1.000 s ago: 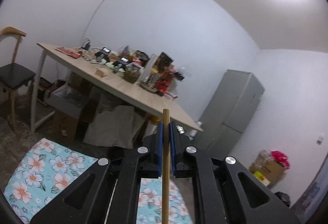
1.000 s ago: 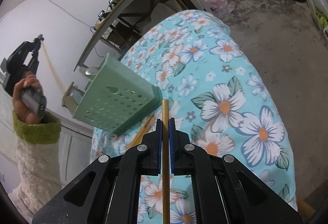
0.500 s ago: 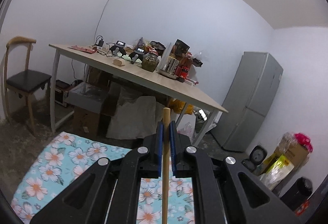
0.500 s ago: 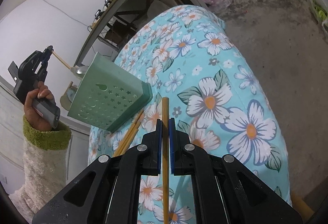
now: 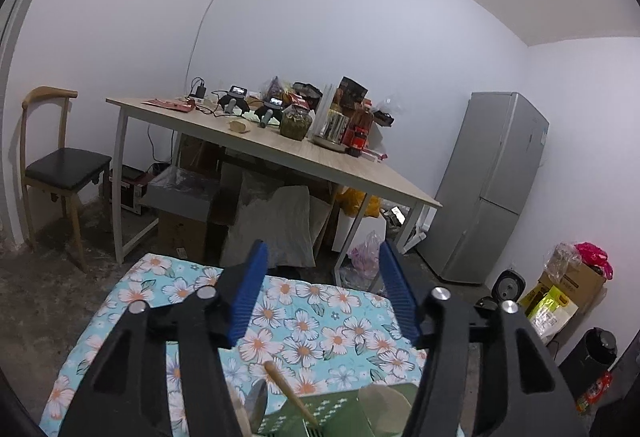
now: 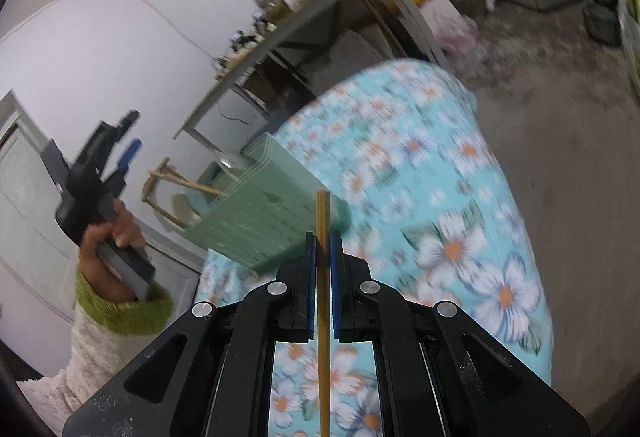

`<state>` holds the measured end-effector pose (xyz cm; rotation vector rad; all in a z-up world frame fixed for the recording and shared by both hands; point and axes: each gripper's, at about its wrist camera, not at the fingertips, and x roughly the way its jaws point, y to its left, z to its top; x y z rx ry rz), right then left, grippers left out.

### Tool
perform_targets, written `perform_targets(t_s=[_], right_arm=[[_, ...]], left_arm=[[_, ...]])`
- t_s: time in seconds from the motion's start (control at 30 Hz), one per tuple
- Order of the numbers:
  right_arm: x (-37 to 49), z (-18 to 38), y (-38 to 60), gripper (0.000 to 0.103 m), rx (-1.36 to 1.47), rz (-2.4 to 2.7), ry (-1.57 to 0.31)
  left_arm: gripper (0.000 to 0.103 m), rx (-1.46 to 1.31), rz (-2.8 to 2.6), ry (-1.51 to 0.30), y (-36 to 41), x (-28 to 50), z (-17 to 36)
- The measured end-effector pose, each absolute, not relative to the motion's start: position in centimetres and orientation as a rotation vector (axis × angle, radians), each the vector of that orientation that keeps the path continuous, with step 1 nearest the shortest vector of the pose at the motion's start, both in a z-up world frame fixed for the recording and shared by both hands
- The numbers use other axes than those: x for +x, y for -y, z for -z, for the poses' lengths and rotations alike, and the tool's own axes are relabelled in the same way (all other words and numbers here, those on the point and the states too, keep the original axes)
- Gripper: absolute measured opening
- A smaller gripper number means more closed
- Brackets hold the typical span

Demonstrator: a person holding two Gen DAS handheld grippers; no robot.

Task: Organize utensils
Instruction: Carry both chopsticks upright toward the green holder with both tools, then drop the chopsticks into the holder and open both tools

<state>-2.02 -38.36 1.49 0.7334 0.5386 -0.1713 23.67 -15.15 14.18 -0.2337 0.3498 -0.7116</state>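
Note:
My left gripper [image 5: 323, 249] hovers over the green perforated utensil holder [image 5: 340, 413], its jaws opening with nothing between the blue pads. A wooden chopstick [image 5: 288, 393] leans out of the holder just below it, beside a spoon handle [image 5: 256, 405]. In the right wrist view my right gripper [image 6: 322, 237] is shut on another wooden chopstick [image 6: 322, 221], held above the floral tablecloth [image 6: 460, 197] and near the holder [image 6: 264, 225]. Chopsticks [image 6: 188, 183] stick out of the holder's far side. The left gripper [image 6: 130, 131] appears at left, held by a hand [image 6: 108, 237] in a green cuff.
A long wooden table [image 5: 280, 157] crowded with jars and boxes stands behind the floral table. To its left is a chair [image 5: 60, 165], to its right a grey fridge [image 5: 492, 189]. Cardboard boxes [image 5: 568, 285] and a bin sit on the floor at right.
The left gripper opened and let go of its chopstick, which now rests in the green holder; the hand sank toward it. The right gripper rose with its chopstick.

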Motion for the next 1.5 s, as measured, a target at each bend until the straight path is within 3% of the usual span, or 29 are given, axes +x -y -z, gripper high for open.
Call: perform_targets(t_s=[0.37, 0.7, 0.97, 1.27, 1.33, 1.43, 1.5], right_arm=[[2.7, -13.6, 36.7, 0.005, 0.498, 0.060, -0.328], [10.4, -21.4, 34.0, 0.005, 0.314, 0.008, -0.172], [15.7, -20.6, 32.5, 0.005, 0.213, 0.029, -0.143], [19.9, -14.3, 30.9, 0.006, 0.161, 0.072, -0.258], [20.0, -12.8, 30.6, 0.013, 0.150, 0.067, -0.305], [18.6, -12.5, 30.4, 0.044, 0.154, 0.062, -0.305], [17.3, -13.0, 30.6, 0.049, 0.166, 0.061, -0.285]], left_arm=[[0.077, -0.183, 0.744, -0.425, 8.2, 18.5, -13.3], [0.082, -0.089, 0.692, -0.601, 0.7, 14.0, -5.7], [0.084, -0.111, 0.630, -0.706, -3.1, 12.7, -1.3], [0.092, -0.073, 0.652, -0.681, -2.6, 12.6, -1.1], [0.093, -0.066, 0.662, -0.682, -2.4, 12.7, -1.0], [0.093, -0.065, 0.672, -0.682, -2.2, 12.8, -0.9], [0.093, -0.066, 0.674, -0.681, -2.2, 12.7, -0.8]])
